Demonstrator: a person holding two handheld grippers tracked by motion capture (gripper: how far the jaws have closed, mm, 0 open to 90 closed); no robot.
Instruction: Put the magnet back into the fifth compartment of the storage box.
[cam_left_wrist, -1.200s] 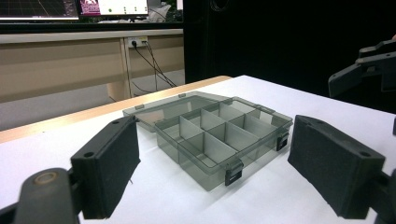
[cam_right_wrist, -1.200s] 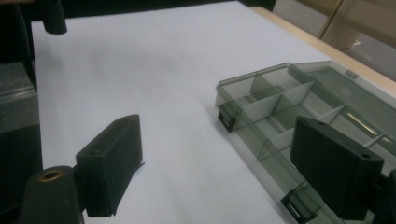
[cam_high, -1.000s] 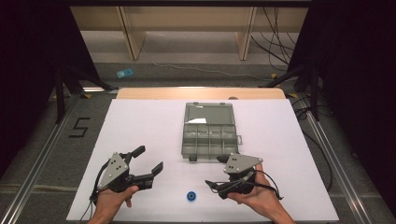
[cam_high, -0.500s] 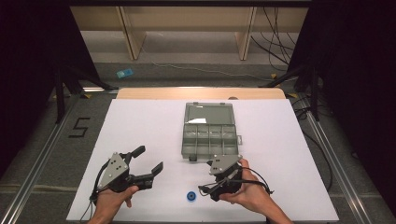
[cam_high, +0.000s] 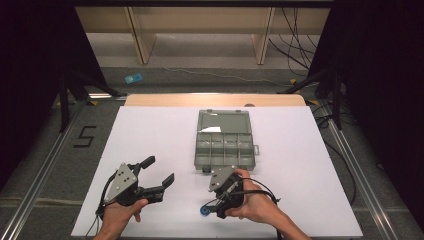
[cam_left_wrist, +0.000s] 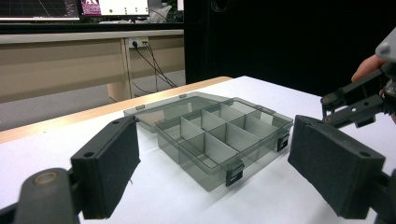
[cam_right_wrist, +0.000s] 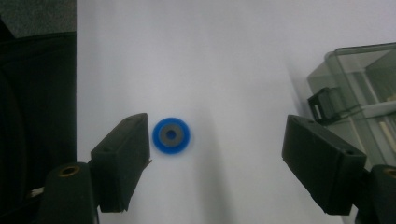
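Two claws sit over the white worktop (cam_high: 150, 130), both spread wide and holding nothing. Right claw (cam_right_wrist: 215, 154) points down at a small blue ring with a grey centre (cam_right_wrist: 171, 135), which lies between its jaws, just beside one pad and clear of the other. Left claw (cam_left_wrist: 215, 172) faces the open grey compartment box (cam_left_wrist: 219, 135); the ring lies near that box's latch side.

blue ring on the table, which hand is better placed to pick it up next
Right. The right tool hangs open right over the blue ring, which lies between its jaws, near one pad. The left tool sits off to the side, aimed at the compartment box.
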